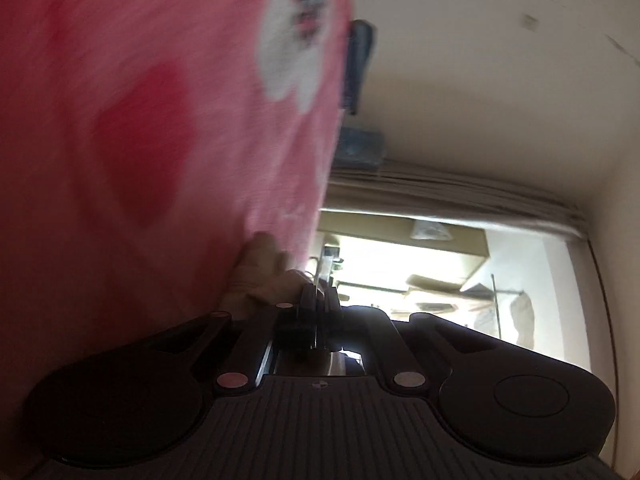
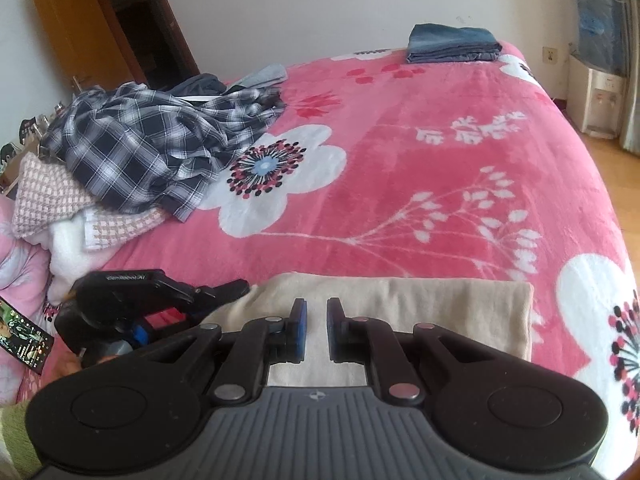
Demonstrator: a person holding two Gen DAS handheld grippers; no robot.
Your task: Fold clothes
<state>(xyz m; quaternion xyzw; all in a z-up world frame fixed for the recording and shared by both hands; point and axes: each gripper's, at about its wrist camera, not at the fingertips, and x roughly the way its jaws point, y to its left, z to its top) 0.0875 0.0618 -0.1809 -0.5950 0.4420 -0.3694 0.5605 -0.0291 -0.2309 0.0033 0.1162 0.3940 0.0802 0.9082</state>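
The beige garment (image 2: pixel 384 312) lay folded flat at the near edge of the pink floral blanket (image 2: pixel 400 200), its long axis running left to right, its right end squared off and its near part hidden under the right gripper (image 2: pixel 316 328). That gripper hung over the cloth with a narrow gap between its blue pads (image 2: pixel 301 330); nothing sat between them. The left gripper (image 2: pixel 224 292) reached in from the left, its tips at the garment's left end. In its own rolled, blurred view, its fingers (image 1: pixel 310 312) were pressed together on a bunch of beige cloth (image 1: pixel 264 276); the grip itself was dark and hard to make out.

One loose heap of clothes (image 2: pixel 160 144) lay far left: a plaid shirt on top, a pink knit beneath, others not countable. One folded stack of jeans (image 2: pixel 452 44) sat at the far edge. A phone (image 2: pixel 24 338) was cut off at the left border.
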